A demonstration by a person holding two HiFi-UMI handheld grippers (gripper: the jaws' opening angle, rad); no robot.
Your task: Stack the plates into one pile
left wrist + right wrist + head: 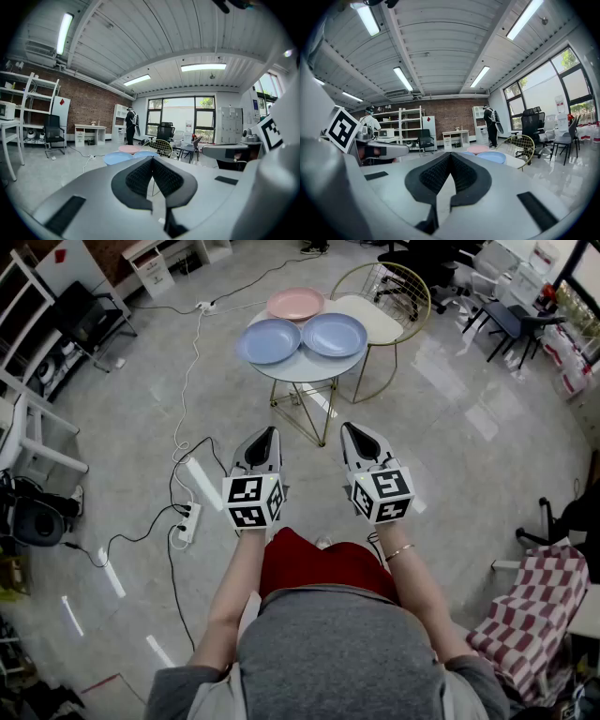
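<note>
Three plates lie flat, unstacked, on a small round table [305, 368] at the far side of the scene: a pink plate [294, 304] at the far edge, and nearer, side by side, a left blue plate [267, 340] and a right blue plate [334, 334], their rims just about meeting. A wire chair [403, 287] stands just to the right of the table. Both grippers hang over bare floor [450, 418], well short of the table, pointing toward it and only a little downward. The left gripper [263, 439] has its jaws pressed together with nothing between them, and the right gripper [352, 430] is likewise closed and empty. What matters for the coming move is the line ahead: the left blue plate lies almost straight beyond the left gripper, the right blue plate almost straight beyond the right one, and the pink plate sits farther off, between the two lines and slightly toward the left. Being round, the plates offer any part of the rim. By my reckoning the person must first step closer and part the jaws before either near rim can be taken.
</note>
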